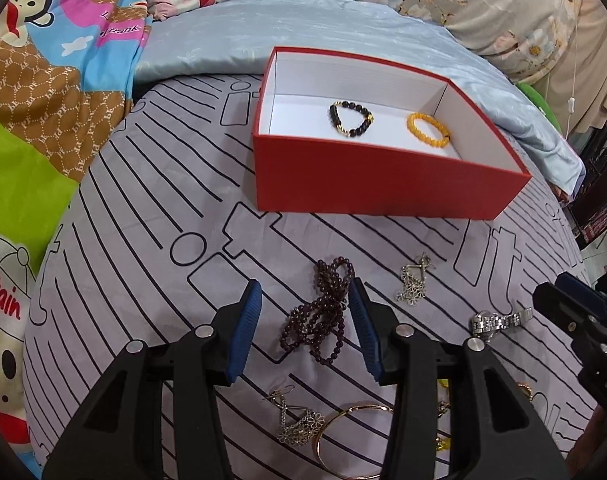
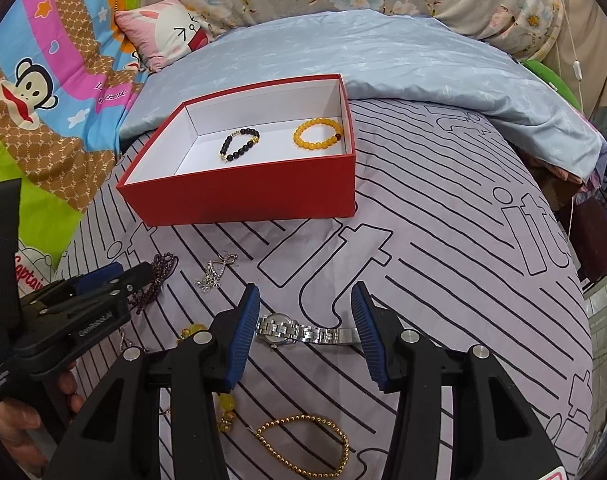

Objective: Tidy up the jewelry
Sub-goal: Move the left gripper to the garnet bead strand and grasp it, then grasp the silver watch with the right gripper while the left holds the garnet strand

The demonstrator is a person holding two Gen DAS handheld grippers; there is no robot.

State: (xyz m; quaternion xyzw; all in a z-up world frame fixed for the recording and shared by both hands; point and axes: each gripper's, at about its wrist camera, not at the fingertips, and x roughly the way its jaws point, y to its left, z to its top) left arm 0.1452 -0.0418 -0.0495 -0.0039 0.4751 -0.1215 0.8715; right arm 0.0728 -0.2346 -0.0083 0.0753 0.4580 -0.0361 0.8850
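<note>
Left claw: the left gripper (image 1: 305,328) hangs with its jaws spread wide over a bed, clasping nothing; the dark garnet bead strand (image 1: 321,312) lies heaped between its blue pads (image 1: 245,332), apparently brushing the right-hand one.
Right claw: the right gripper (image 2: 303,332) is likewise released, its jaws straddling a silver watch (image 2: 299,332) whose band runs across the gap from pad to pad.
Ahead of both claws: an open red box (image 1: 383,184) sits on the striped lilac sheet (image 1: 143,240), already containing a black bead bracelet (image 1: 349,118) and a yellow bead bracelet (image 1: 427,128).
Beside the left claw: one silver flower earring (image 1: 413,282) lies to its right, a second (image 1: 297,426) and a gold bangle (image 1: 353,440) beneath it.
Under the right claw: a gold ball-chain bracelet (image 2: 307,448).
Risk, left: the bead strand is loosely coiled, so a pinch on one loop could, in my judgement, leave the rest trailing and snag the box wall.
Risk, right: closing along the watch band's length may buckle the links rather than grip them; the soft sheet could bunch into the pads.
</note>
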